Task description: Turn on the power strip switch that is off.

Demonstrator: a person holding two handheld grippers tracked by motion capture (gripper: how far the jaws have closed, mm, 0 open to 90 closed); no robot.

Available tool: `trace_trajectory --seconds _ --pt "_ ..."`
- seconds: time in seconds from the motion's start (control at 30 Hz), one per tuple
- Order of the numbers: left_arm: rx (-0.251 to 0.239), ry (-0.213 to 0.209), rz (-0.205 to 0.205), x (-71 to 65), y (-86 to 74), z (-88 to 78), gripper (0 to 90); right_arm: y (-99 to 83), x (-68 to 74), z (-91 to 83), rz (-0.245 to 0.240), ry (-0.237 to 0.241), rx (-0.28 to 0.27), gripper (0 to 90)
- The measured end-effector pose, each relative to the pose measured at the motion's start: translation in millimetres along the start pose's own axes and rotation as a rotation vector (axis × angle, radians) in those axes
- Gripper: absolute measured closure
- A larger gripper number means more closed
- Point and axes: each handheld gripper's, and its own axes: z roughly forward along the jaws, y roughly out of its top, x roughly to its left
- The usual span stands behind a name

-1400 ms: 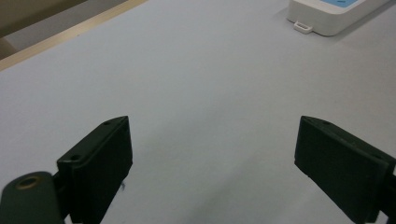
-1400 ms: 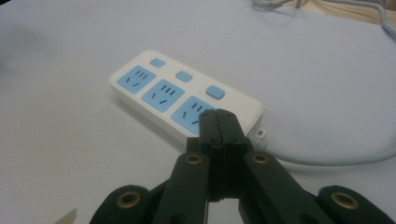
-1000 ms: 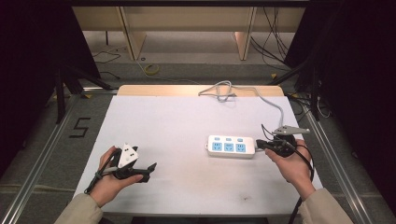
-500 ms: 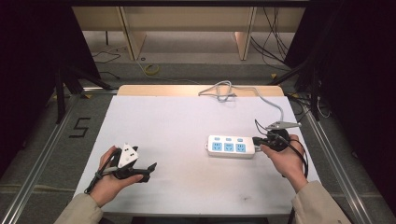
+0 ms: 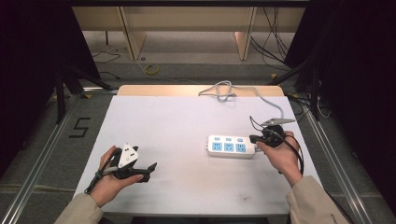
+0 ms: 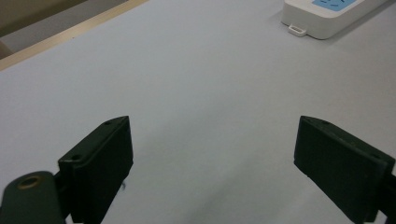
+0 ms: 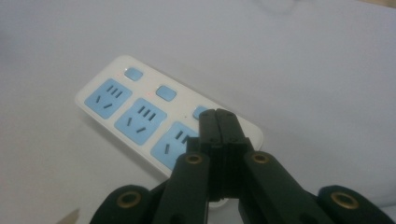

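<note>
Both claws low: right claw (image 7: 217, 116) over power strip (image 5: 231, 146).

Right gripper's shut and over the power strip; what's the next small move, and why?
Probably ease the right gripper down onto the nearest switch. Its jaws are shut together, with the tip poised right at that blue button on the power strip, and whether it touches yet cannot be told. The left gripper is open, well away.

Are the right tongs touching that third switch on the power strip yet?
Cannot tell. In the right gripper view the shut right tongs overlap the power strip's third switch, hiding any gap.
</note>
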Motion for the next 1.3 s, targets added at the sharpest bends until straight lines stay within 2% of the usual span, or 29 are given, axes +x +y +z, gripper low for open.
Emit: trace_trajectory --seconds 0.4,0.93,1.3 --pt "-0.003 -0.002 -0.008 -0.2 0.2 0.3 11.5 7.6 1.1 8.1 0.003 0.006 0.015 90.0" --pt "-0.004 -0.003 -0.008 0.6 0.1 0.2 11.7 19.0 2.9 30.3 -0.011 0.009 0.073 90.0" --pt "-0.002 -0.008 -0.01 0.5 0.3 0.9 11.8 27.9 2.1 36.2 0.0 0.007 0.102 90.0"
